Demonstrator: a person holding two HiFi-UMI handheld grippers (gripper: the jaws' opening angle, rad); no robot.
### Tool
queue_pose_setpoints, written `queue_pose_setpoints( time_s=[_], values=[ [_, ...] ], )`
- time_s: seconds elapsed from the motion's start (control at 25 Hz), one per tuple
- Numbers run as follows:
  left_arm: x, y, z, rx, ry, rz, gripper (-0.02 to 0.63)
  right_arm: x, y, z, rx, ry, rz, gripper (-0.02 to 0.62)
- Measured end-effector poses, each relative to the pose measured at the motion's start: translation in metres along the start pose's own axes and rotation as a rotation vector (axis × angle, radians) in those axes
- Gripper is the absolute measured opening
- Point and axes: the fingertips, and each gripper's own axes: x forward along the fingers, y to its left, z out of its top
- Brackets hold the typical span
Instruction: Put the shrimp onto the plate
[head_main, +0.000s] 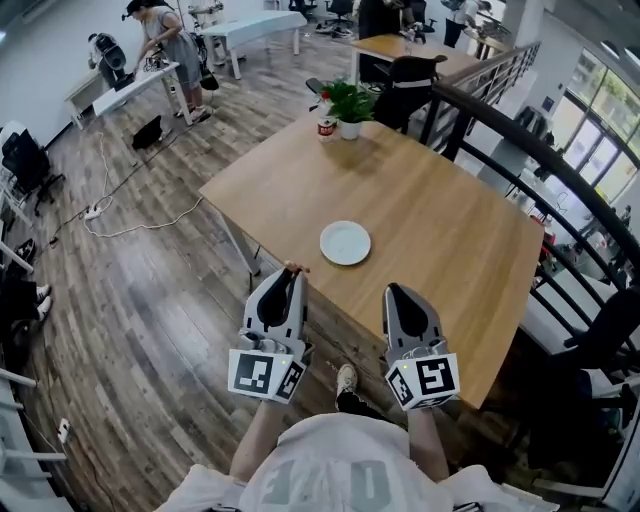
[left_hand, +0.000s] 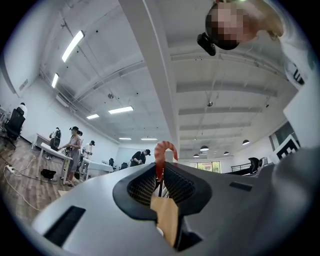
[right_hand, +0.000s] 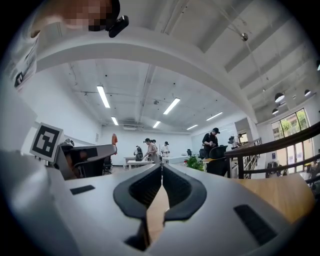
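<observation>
An orange shrimp (left_hand: 161, 152) sticks up from the tips of my left gripper (left_hand: 160, 172), whose jaws are shut on it. In the head view the left gripper (head_main: 290, 272) hovers at the wooden table's near edge, with the shrimp (head_main: 294, 267) showing at its tip. The empty white plate (head_main: 345, 242) lies on the table (head_main: 440, 220) just ahead and to the right. My right gripper (head_main: 392, 292) is held over the near edge, below the plate; in its own view the right gripper (right_hand: 161, 172) has its jaws pressed together with nothing in them.
A potted plant (head_main: 349, 104) and a small red-and-white can (head_main: 326, 127) stand at the table's far corner. A dark railing (head_main: 560, 170) curves along the right side. A person (head_main: 170, 45) works at a white desk far back left. Cables (head_main: 130, 215) lie on the wooden floor.
</observation>
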Motion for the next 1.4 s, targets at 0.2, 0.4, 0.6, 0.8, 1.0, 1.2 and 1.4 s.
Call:
queue_pose_setpoints(
  time_s=[0.2, 0.4, 0.6, 0.8, 1.0, 1.2, 1.4],
  values=[
    [0.077, 0.009, -0.007, 0.012, -0.020, 0.005, 0.052, 0.055, -0.048, 0.011, -0.042, -0.019, 0.039, 0.021],
    [0.122, 0.013, -0.020, -0.002, 0.007, 0.003, 0.052, 0.089, -0.079, 0.008, -0.046, 0.008, 0.052, 0.021],
    [0.147, 0.025, -0.025, 0.006, 0.023, 0.002, 0.052, 0.114, -0.085, 0.006, -0.038, 0.013, 0.075, 0.021],
    [0.167, 0.036, -0.026, 0.015, 0.031, -0.027, 0.052, 0.137, -0.092, 0.009, -0.008, 0.011, 0.044, 0.021],
    [0.190, 0.044, -0.029, 0.043, 0.043, -0.079, 0.052, 0.157, -0.097, 0.013, -0.015, -0.002, 0.008, 0.021],
    [0.207, 0.049, -0.050, 0.029, 0.094, -0.108, 0.052, 0.168, -0.103, 0.010, -0.007, 0.014, -0.026, 0.021],
    [0.216, 0.048, -0.094, -0.008, 0.231, -0.138, 0.052, 0.172, -0.108, 0.004, 0.004, 0.035, -0.045, 0.021]
  ],
)
